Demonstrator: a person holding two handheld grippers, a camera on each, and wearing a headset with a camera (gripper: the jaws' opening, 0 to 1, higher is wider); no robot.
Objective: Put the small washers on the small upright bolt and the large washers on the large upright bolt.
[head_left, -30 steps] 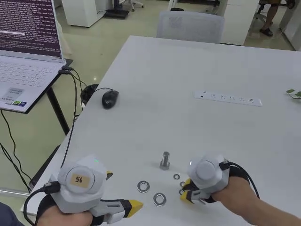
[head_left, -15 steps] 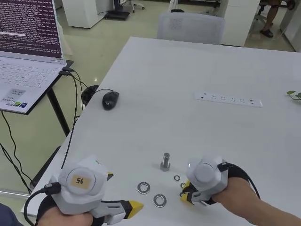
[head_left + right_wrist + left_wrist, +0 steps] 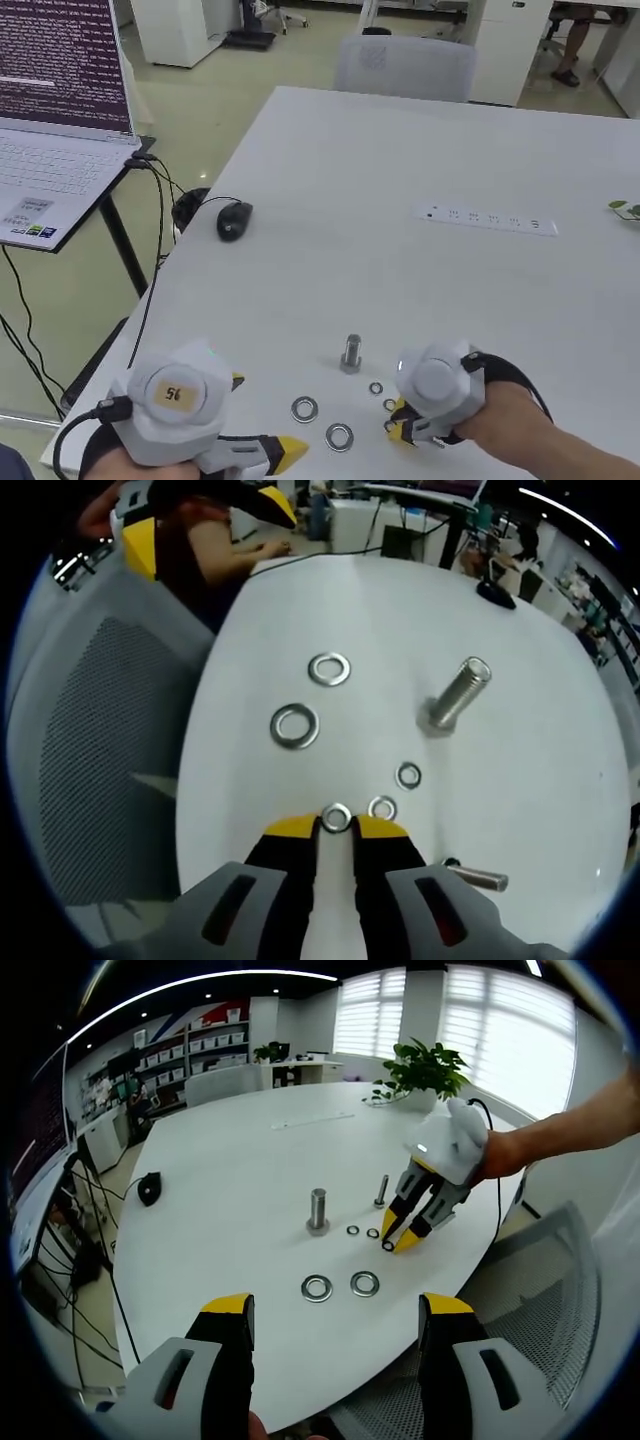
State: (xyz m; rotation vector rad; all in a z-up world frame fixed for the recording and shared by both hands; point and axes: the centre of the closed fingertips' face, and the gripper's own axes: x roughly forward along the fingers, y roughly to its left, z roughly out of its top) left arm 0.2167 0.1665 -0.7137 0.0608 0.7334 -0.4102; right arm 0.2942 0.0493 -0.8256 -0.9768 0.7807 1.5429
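The large upright bolt [image 3: 351, 353] stands near the table's front edge, and the thinner small bolt [image 3: 381, 1190] stands just beyond it. Two large washers [image 3: 305, 408] [image 3: 339, 436] lie flat in front of the large bolt. Two small washers [image 3: 382, 807] [image 3: 408, 775] lie loose by my right gripper [image 3: 336, 826]. That gripper is shut on a third small washer [image 3: 336, 817], pinched at its yellow tips low over the table. My left gripper [image 3: 337, 1308] is open and holds nothing, back at the front edge.
A black mouse [image 3: 233, 218] with its cable lies at the left edge of the white table [image 3: 400, 200]. A white power strip [image 3: 487, 220] lies further back. A laptop [image 3: 50, 120] sits on a side stand to the left, and a chair [image 3: 405, 65] stands at the far side.
The head camera has tilted slightly, so the whole scene sits a little lower. The right gripper's tips have sunk slightly towards the table by the small washers. The left gripper holds its place.
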